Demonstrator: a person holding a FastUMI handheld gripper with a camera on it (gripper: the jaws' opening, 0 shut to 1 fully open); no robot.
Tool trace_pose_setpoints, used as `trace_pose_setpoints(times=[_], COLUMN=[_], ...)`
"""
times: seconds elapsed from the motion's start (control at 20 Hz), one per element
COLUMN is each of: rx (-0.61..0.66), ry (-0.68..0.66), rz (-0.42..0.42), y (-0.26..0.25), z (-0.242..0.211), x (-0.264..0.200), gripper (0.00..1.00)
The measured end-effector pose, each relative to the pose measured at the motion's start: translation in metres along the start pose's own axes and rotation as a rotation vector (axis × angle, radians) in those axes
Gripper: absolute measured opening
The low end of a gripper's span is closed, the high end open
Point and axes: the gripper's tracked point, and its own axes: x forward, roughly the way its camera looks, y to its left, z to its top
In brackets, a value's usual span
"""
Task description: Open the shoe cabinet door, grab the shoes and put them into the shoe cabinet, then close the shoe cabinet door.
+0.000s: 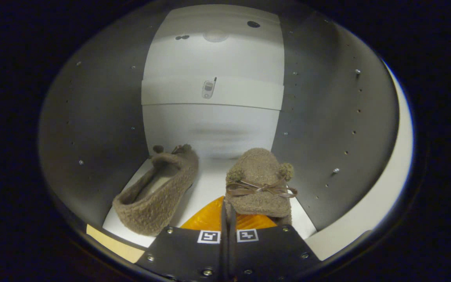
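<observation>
Since the white-floored, dark-walled shoe cabinet (104, 129) stands open with one fuzzy brown slipper (157, 192) lying inside it, I judge half the shoes stowed; my gripper (225, 219) pinches the bow-tied second slipper (260, 184) over that cabinet's floor, with release and door-closing left.

Hand-held gripper (227, 219) pinches right slipper (260, 184) (bow on top) inside shoe cabinet (92, 129); left slipper (157, 192) beside it.
</observation>
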Motion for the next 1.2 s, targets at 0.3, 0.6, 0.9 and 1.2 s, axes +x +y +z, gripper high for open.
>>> trace_pose_setpoints(times=[0.3, 0.6, 0.9, 1.2], rx=[0.002, 0.02, 0.003, -0.003], ry=[-0.003, 0.053, 0.08, 0.083], rz=[0.008, 0.016, 0.007, -0.024], y=[0.001, 0.0, 0.001, -0.001], z=[0.013, 0.013, 0.01, 0.008], x=[0.041, 0.069, 0.073, 0.046], gripper=[0.01, 0.02, 0.3, 0.78])
